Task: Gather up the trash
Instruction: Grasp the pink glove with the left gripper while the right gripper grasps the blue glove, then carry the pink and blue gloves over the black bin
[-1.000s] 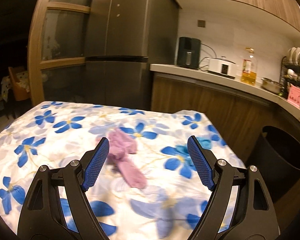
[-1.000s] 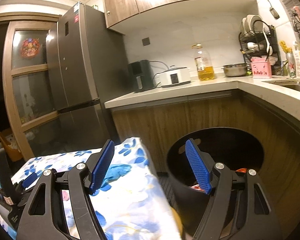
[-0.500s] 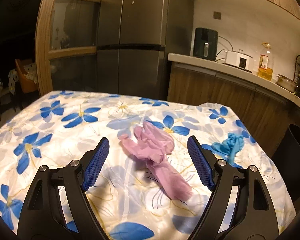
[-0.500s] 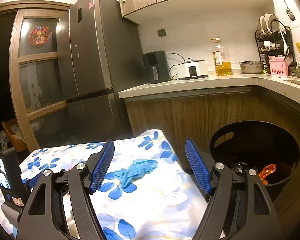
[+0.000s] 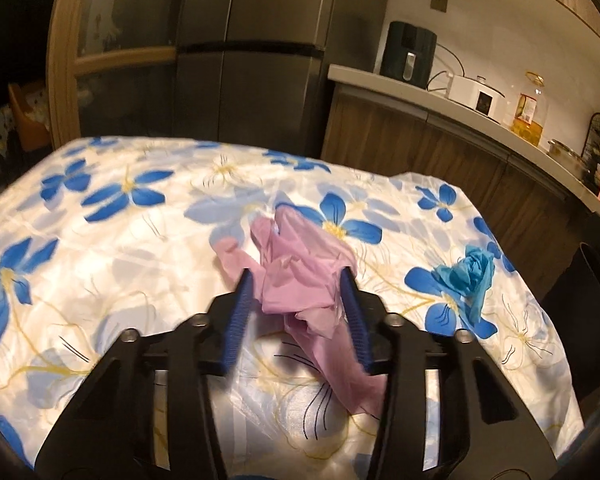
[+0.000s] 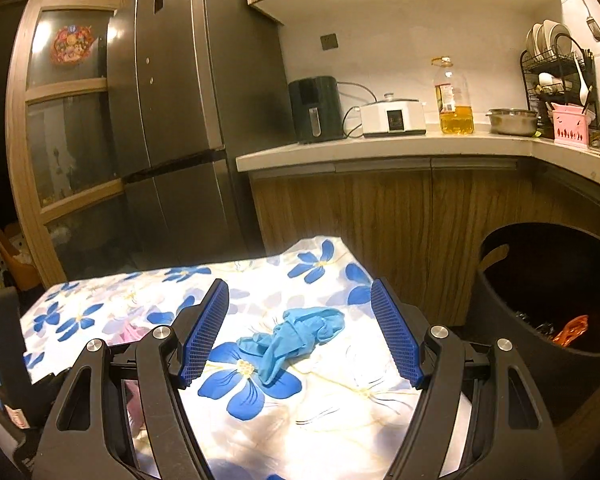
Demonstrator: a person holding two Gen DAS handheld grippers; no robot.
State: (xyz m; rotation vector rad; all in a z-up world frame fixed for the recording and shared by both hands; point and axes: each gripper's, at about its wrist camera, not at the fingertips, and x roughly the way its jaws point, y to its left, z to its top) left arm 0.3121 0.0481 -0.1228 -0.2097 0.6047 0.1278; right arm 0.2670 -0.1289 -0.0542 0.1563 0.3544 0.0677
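Closing on: the left gripper (image 5: pixel 298 280) is squeezing in on the crumpled pink glove (image 5: pixel 300 276). The glove sits between its two blue pads, and both pads look like they touch it.
Pink glove: it lies near the middle of the flowered cloth (image 5: pixel 100 240). One loose end trails back toward the near edge, under the gripper.
Right gripper: the right gripper (image 6: pixel 300 328) is wide open. Nothing is in it and it touches nothing.
Blue glove: the bunched blue glove (image 6: pixel 296 334) lies on the cloth near the right edge. In the right wrist view it shows in the gap between the open pads, but they do not touch it. In the left wrist view the same glove (image 5: pixel 468 276) is off to the right, well apart from the pink one.
Bin: a black trash bin (image 6: pixel 496 280) stands on the floor just past the right edge of the cloth. An orange scrap (image 6: pixel 572 328) and some dark bits lie inside it.
Behind: a dark fridge (image 6: pixel 188 100) stands past the far edge. A counter (image 6: pixel 380 148) holds a black machine (image 6: pixel 316 110), a white cooker (image 6: pixel 394 118), an oil bottle (image 6: pixel 454 98) and a metal bowl (image 6: pixel 512 120).
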